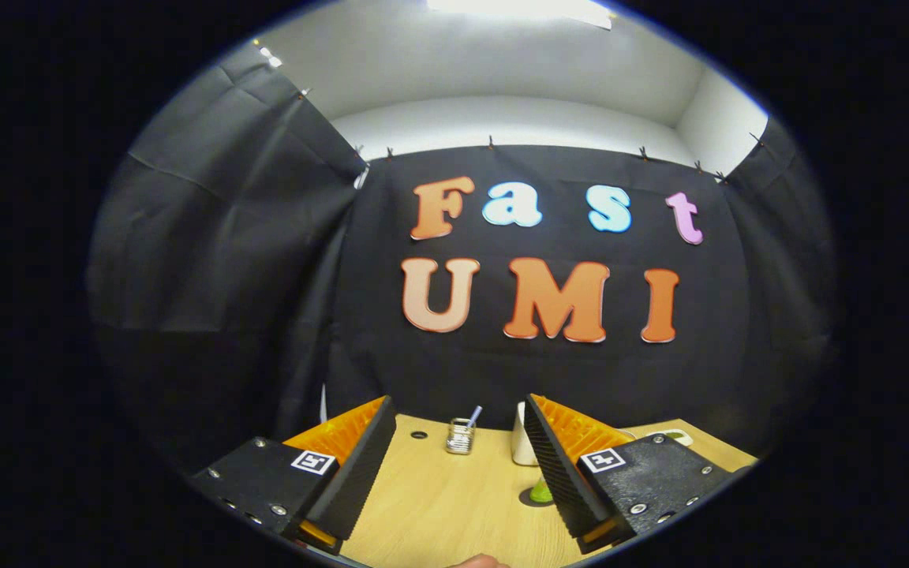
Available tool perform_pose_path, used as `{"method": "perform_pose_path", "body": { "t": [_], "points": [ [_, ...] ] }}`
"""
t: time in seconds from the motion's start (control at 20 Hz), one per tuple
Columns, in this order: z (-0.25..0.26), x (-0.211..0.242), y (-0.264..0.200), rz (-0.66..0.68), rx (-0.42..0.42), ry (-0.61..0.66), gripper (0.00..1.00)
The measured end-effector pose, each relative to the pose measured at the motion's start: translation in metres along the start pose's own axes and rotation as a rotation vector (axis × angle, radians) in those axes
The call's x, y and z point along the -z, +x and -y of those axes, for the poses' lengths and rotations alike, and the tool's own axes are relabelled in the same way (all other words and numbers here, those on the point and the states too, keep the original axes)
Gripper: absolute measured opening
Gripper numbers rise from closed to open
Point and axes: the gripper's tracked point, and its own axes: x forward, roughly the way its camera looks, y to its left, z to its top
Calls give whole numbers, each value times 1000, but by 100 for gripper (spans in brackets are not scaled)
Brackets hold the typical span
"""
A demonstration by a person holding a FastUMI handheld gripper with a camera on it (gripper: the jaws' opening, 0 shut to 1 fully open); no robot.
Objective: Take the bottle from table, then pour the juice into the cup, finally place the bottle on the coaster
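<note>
In the gripper view the claw (454, 465) hangs above a pale wooden worktop (439, 505), its two fingers (360, 465) spread wide apart with nothing between them but bare wood. Beyond the fingers, near the far edge of the worktop, stands a small mesh holder (460, 436) with a thin stick leaning out of it. To the holder's right a white cup (521, 446) stands just behind the right finger, which hides part of it. Nearer, tight against the inner side of that finger, a green bottle (540, 492) shows on a dark round base; most of it is hidden by the finger. A small dark hole (419, 435) sits in the worktop left of the holder. Black cloth (210, 260) forms the wall behind.
</note>
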Motion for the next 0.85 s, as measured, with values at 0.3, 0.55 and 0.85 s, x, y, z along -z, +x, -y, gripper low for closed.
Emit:
{"method": "perform_pose_path", "body": {
  "t": [0.3,0.55,0.85],
  "points": [
    [-2,-37,-21,91,47,-79,98],
    [-12,-65,-35,199,1,-85,98],
    [-18,-61,-39,203,-17,-139,97]
  ]
}}
